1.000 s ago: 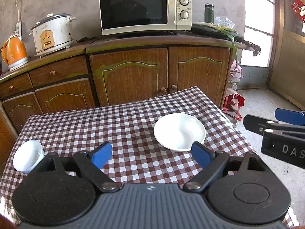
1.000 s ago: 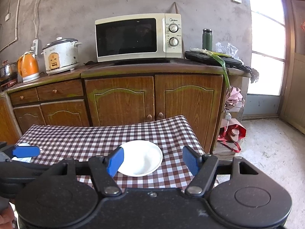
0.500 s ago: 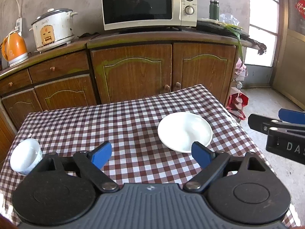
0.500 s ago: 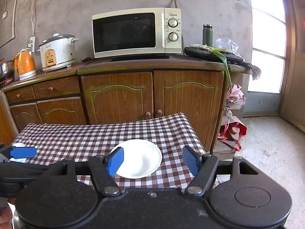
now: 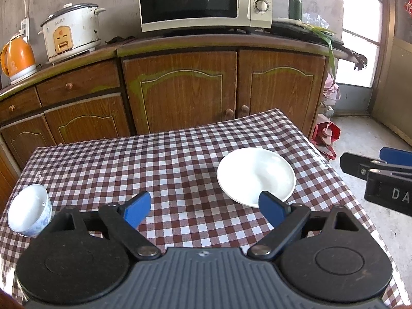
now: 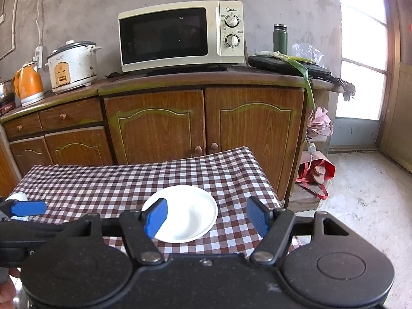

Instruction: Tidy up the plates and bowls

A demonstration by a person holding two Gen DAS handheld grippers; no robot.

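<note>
A white plate (image 5: 256,173) lies on the right part of the checked table (image 5: 154,159); in the right wrist view the same plate (image 6: 190,212) sits just ahead of the jaws. A small white bowl with blue pattern (image 5: 29,209) stands at the table's left edge. My left gripper (image 5: 204,209) hangs open over the table's near side, nothing between its blue pads. My right gripper (image 6: 207,215) is open too, empty, its left pad in front of the plate's near-left rim. The right gripper's fingers (image 5: 370,166) show at the left wrist view's right edge.
Behind the table stand brown wooden cabinets (image 5: 180,92) with a microwave (image 5: 203,0), a rice cooker (image 5: 70,34), an orange kettle (image 5: 16,58) and a green flask (image 5: 294,6) on top. A red bag (image 6: 318,173) lies on the floor right of the table.
Both grippers have moved forward toward the table and slightly down; the plate and bowl look closer. Jaws keep the same width. Nothing has been touched.
</note>
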